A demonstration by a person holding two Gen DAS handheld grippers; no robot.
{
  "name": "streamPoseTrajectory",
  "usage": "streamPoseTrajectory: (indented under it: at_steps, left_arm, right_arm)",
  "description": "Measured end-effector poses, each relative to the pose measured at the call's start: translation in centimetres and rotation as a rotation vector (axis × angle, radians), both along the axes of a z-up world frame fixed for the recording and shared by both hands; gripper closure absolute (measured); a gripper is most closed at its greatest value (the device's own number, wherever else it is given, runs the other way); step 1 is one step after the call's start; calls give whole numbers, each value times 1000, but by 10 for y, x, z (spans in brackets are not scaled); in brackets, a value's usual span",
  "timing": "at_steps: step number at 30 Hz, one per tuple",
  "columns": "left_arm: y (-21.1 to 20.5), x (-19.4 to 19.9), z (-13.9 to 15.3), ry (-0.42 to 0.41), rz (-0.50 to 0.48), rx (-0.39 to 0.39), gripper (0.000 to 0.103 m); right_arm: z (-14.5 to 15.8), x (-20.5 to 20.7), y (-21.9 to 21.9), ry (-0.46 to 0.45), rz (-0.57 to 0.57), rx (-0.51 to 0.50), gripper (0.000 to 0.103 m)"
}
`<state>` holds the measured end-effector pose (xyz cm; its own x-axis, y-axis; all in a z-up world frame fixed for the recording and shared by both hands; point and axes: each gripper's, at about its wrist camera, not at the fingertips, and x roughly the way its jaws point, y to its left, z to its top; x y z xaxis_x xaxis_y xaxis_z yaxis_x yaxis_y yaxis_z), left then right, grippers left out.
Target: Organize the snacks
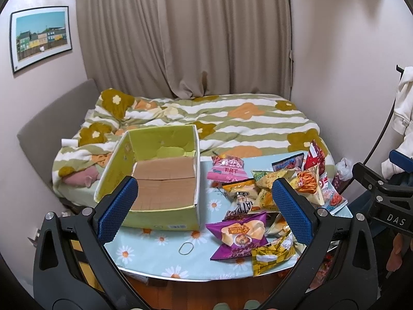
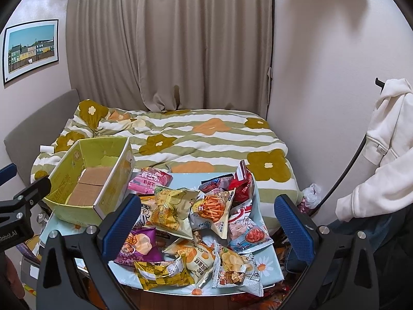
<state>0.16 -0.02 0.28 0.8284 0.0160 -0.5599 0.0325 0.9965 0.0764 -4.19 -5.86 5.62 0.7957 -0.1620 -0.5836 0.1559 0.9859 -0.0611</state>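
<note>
An empty green cardboard box (image 1: 160,173) (image 2: 87,178) stands on the left of a small table with a blue daisy cloth (image 1: 160,255) (image 2: 268,261). To its right lies a heap of several snack bags: a pink one (image 1: 227,171) (image 2: 151,179), a purple one (image 1: 237,233) (image 2: 138,245), a yellow checked one (image 1: 272,257) (image 2: 162,275), an orange-stick one (image 1: 308,182) (image 2: 213,206). My left gripper (image 1: 206,211) hovers open above the table's near side, holding nothing. My right gripper (image 2: 209,232) hangs open over the heap, also holding nothing.
Behind the table is a bed with a green-striped flowered duvet (image 1: 232,118) (image 2: 206,134), curtains beyond it. A white hoodie (image 2: 387,142) hangs at the right. A rubber band (image 1: 185,248) lies on the cloth. More packets sit on the floor under the table's right side (image 2: 258,297).
</note>
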Motion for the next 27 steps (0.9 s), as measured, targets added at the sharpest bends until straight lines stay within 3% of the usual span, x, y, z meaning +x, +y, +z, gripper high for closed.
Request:
streamPoseTrajectory:
  at_steps: [27]
  left_arm:
    - [0, 4, 3, -3, 5, -3, 0]
  right_arm:
    - [-1, 1, 1, 3, 6, -4, 0]
